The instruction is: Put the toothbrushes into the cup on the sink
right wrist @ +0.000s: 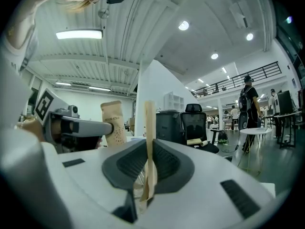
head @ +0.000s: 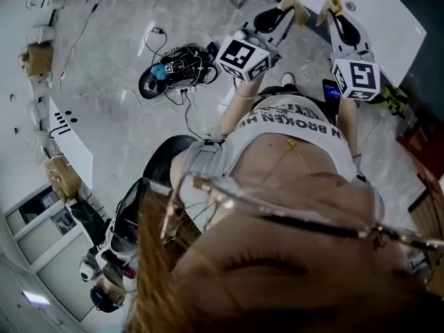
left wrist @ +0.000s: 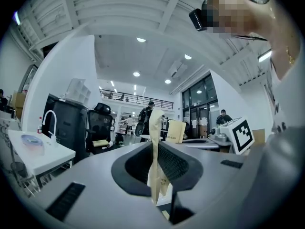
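Left tool (left wrist: 155, 151) and right tool (right wrist: 148, 147) each pinch toothbrush packets (left wrist: 156, 123), seemingly marked "HIGH-END".

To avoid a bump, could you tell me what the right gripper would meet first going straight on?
Beyond the beige paper-wrapped toothbrush that the right gripper grips, the way looks free; depth is unclear.

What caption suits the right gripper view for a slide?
Right gripper shut on a paper sleeve; left gripper alongside holding a second sleeve.
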